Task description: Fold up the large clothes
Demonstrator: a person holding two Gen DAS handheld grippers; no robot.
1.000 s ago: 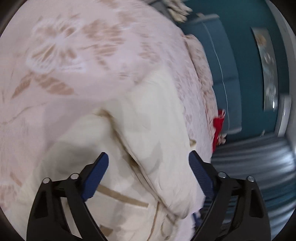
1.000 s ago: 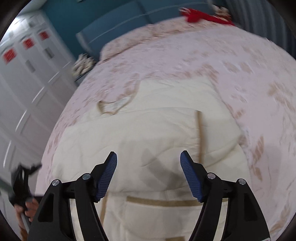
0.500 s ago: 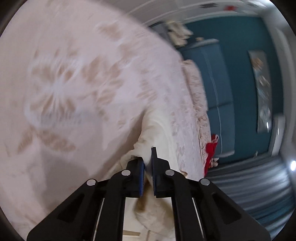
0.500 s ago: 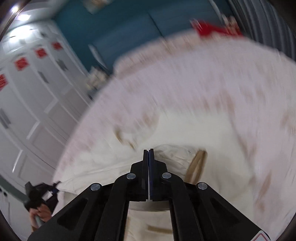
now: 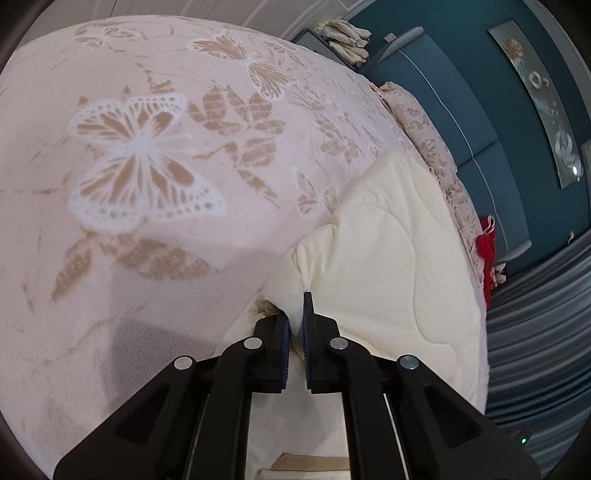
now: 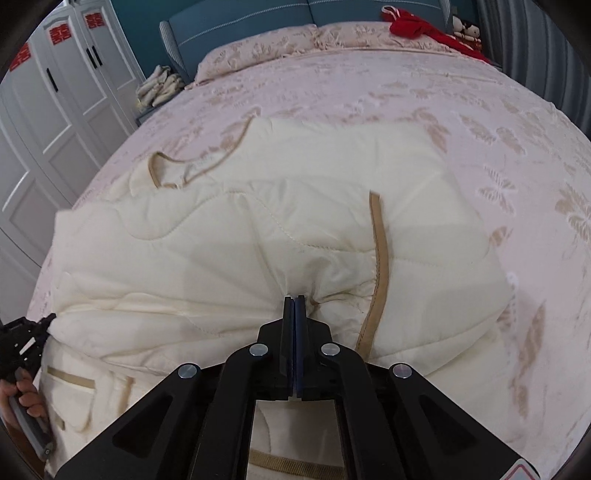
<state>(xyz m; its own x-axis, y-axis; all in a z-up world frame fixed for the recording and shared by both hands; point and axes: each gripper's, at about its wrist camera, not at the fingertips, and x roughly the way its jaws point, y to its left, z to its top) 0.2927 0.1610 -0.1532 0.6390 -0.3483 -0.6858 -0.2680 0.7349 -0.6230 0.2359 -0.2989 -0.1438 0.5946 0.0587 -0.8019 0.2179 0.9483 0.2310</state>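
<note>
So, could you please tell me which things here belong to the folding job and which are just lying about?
Job: cream quilted jacket; left gripper and right gripper, both shut on it.
Lying about: red garment; folded cloths; soft toys; pillows.

- A home bedroom: a wide bed [image 6: 369, 85] under a pink spread [image 5: 147, 166] woven with tan butterflies and leaves fills both views.
- A padded blue headboard [image 6: 240, 11] stands against a teal wall [image 5: 554, 184], with matching pillows [image 6: 258, 51] laid along it.
- White panelled wardrobe doors [image 6: 74, 92] with red paper cut-outs line one side of the room.
- A long framed picture [image 5: 543, 107] hangs on the wall; grey curtains [image 5: 535, 332] hang beside the bed.
- A cream quilted garment [image 6: 258, 240] lies spread on the bed.
</note>
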